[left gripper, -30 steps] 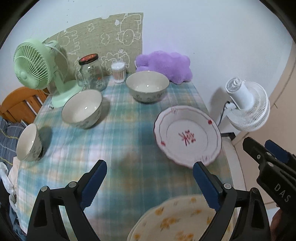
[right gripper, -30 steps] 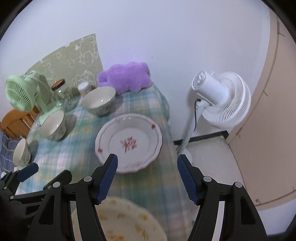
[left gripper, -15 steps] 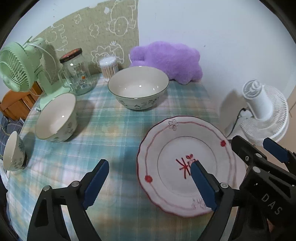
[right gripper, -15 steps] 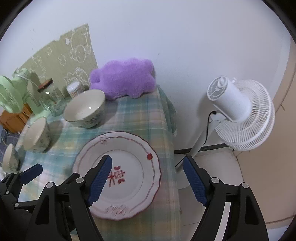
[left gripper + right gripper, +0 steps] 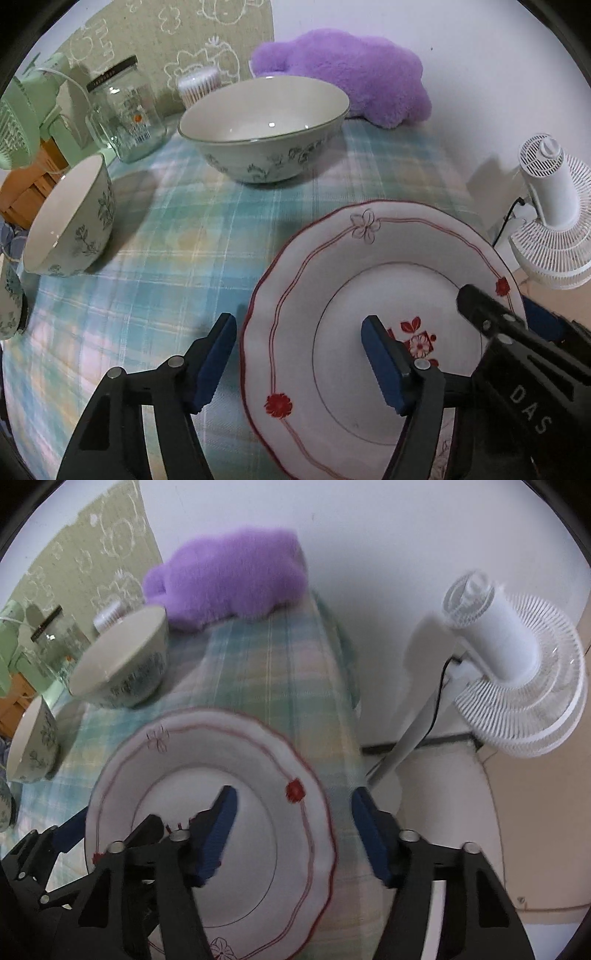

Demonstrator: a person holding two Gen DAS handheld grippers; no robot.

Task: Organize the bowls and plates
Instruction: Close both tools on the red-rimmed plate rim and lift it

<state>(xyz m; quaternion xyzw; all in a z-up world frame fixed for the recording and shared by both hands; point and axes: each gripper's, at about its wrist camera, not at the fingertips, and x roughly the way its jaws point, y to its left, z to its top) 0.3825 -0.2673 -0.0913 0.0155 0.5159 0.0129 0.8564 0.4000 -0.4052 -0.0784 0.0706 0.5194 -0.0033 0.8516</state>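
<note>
Straddling opposite rims of the red-flowered plate [image 5: 369, 295] on the plaid-covered desk [image 5: 166, 240], the left tongs [image 5: 299, 354] and right tongs [image 5: 291, 823], just narrowing, grip nothing. A large bowl [image 5: 264, 125], smaller bowl [image 5: 70, 218], glass jar [image 5: 125, 110] and purple plush [image 5: 351, 85] stand beyond.

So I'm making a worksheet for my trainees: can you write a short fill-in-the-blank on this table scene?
1. The red-trimmed plate has each claw straddling one side of its ____.
2. The plush toy behind the large bowl is ____ in colour.
3. The glass jar stands with its lid ____.
4. The standing fan beside the table is ____.

Missing words: rim; purple; on; white
</note>
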